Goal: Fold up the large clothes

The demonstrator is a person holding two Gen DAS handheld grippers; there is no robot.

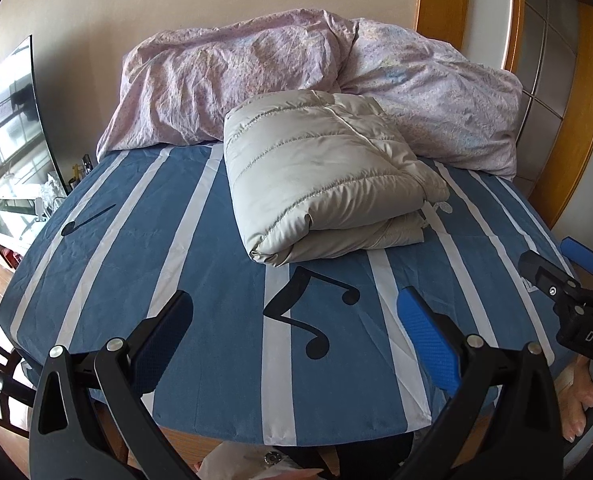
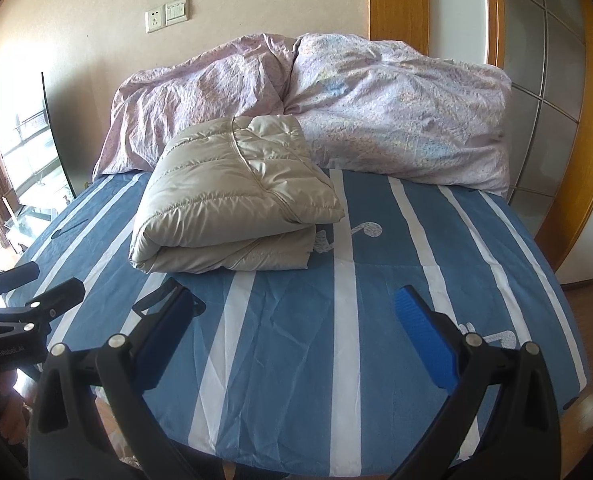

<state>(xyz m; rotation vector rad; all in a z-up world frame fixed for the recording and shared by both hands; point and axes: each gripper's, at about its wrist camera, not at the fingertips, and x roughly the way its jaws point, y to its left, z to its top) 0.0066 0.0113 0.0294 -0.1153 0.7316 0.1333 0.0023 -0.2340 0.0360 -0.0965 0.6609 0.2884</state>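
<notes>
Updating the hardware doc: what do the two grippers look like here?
Both alike: left gripper and right gripper have black plastic linkage arms with silver pivot bolts, ending in blue ribbed pads. White lettering marks each body where it shows in the other camera. No cables or sleeves visible.

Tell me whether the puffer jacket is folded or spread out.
Folded: the beige puffer jacket lies doubled into a compact stack of layers on the striped bed sheet.

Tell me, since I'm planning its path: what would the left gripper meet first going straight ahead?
Likely the folded beige jacket, after bare striped sheet; the open left gripper holds nothing. Depth is unclear.
</notes>
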